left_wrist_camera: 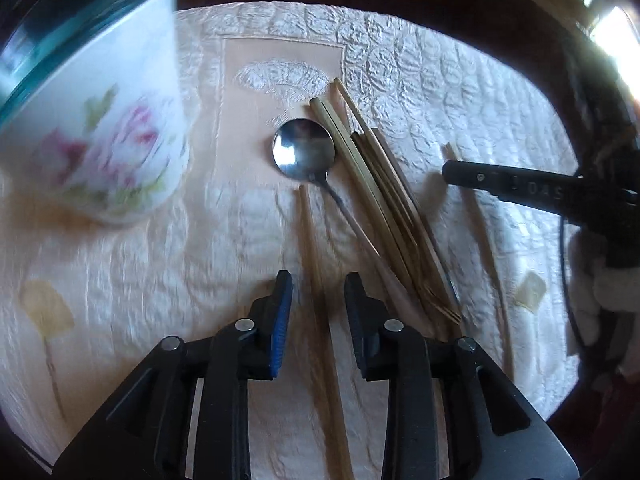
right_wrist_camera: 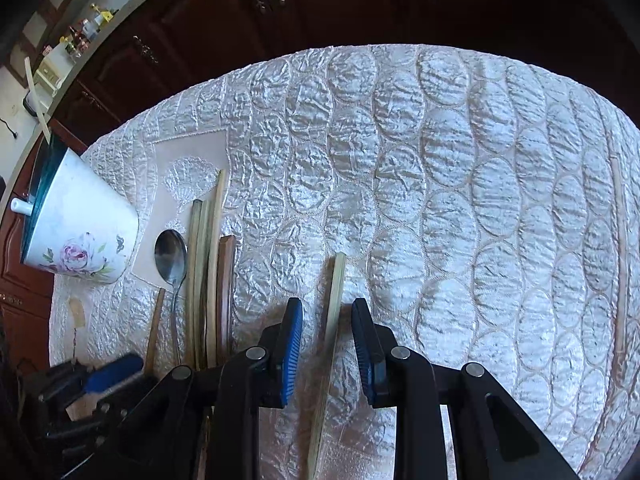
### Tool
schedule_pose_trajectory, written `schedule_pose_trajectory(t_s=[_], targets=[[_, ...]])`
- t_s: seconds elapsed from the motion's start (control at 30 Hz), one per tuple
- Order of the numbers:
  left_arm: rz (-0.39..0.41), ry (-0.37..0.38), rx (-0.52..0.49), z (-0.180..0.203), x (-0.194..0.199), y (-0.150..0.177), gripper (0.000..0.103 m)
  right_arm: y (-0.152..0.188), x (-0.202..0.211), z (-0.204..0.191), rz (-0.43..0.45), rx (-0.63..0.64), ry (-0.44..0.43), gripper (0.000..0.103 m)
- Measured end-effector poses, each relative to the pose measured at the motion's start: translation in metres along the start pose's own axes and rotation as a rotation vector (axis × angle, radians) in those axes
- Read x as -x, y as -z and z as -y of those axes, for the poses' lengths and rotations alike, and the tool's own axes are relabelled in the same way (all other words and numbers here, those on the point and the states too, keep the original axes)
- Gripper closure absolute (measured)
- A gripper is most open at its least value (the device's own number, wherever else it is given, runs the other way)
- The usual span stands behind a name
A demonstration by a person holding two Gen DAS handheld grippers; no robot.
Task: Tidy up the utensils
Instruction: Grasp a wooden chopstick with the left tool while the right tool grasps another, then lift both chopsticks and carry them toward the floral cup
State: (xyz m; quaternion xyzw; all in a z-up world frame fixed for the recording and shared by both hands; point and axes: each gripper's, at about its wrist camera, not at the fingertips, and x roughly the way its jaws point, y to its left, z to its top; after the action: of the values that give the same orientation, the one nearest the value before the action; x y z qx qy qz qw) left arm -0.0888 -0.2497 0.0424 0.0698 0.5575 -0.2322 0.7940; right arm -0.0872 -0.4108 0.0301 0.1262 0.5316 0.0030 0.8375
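Observation:
A steel spoon [left_wrist_camera: 304, 148] lies on the quilted cloth beside a bundle of bamboo and dark wooden chopsticks [left_wrist_camera: 380, 200]. My left gripper [left_wrist_camera: 318, 296] is open, its jaws on either side of a single brown chopstick [left_wrist_camera: 310, 236]. In the right wrist view my right gripper [right_wrist_camera: 326, 320] is open, its jaws on either side of a pale bamboo chopstick [right_wrist_camera: 335, 292]. The spoon [right_wrist_camera: 171, 258] and bundle [right_wrist_camera: 208, 264] lie to its left. A white floral cup [right_wrist_camera: 80, 236] with a teal rim stands at the far left; it also shows in the left wrist view [left_wrist_camera: 100, 132].
The white quilted tablecloth [right_wrist_camera: 440, 200] covers a round table. Another chopstick [right_wrist_camera: 620, 264] lies far right near the edge. Dark wooden cabinets [right_wrist_camera: 280, 8] stand behind. The right gripper [left_wrist_camera: 520, 188] reaches in at the right of the left wrist view.

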Motion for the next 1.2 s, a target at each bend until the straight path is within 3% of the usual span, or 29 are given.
schedule_pose_trajectory(t_s=[0.13,0.2,0.23,0.3,0.4,0.6,0.7,0.87,0.97,1.07,1.1,1.13,1.2], targets=[[-0.004,-0.027,-0.027,0.002,-0.007,-0.012,0.074,-0.005,-0.011,-0.004,-0.002,0.014,-0.003,0.08],[0.007,-0.023,-0.026,0.002,-0.009,-0.014,0.074,-0.008,-0.015,-0.006,0.004,0.031,0.004,0.089],[0.004,-0.017,-0.026,0.002,-0.011,-0.016,0.077,-0.01,-0.016,-0.008,0.008,0.041,0.007,0.092],[0.014,0.041,-0.017,-0.004,-0.01,-0.017,0.097,-0.01,-0.015,-0.009,0.009,0.031,-0.016,0.097],[0.002,0.098,0.032,-0.018,-0.002,-0.016,0.099,-0.009,-0.001,-0.011,0.047,0.02,-0.039,0.098],[0.102,0.119,0.005,-0.021,0.044,-0.008,0.099,-0.004,0.05,-0.025,0.155,0.055,-0.08,0.098],[0.113,0.096,-0.034,-0.019,0.052,-0.004,0.099,0.007,0.074,-0.032,0.195,0.087,-0.084,0.098],[0.057,0.074,-0.034,-0.01,0.033,-0.001,0.096,0.021,0.08,-0.033,0.196,0.089,-0.06,0.098],[0.014,0.05,-0.056,0.0,0.012,0.001,0.079,0.029,0.084,-0.027,0.192,0.083,-0.063,0.098],[-0.005,0.017,-0.061,0.002,-0.006,-0.001,0.078,0.035,0.095,-0.028,0.196,0.088,-0.063,0.098],[0.009,0.02,-0.059,0.002,-0.006,-0.001,0.08,0.036,0.098,-0.029,0.201,0.088,-0.065,0.098],[0.018,0.017,-0.065,0.002,-0.005,-0.001,0.094,0.036,0.101,-0.029,0.207,0.09,-0.067,0.098],[0.013,0.026,-0.07,0.001,-0.002,0.0,0.097,0.038,0.11,-0.03,0.219,0.095,-0.072,0.098]])
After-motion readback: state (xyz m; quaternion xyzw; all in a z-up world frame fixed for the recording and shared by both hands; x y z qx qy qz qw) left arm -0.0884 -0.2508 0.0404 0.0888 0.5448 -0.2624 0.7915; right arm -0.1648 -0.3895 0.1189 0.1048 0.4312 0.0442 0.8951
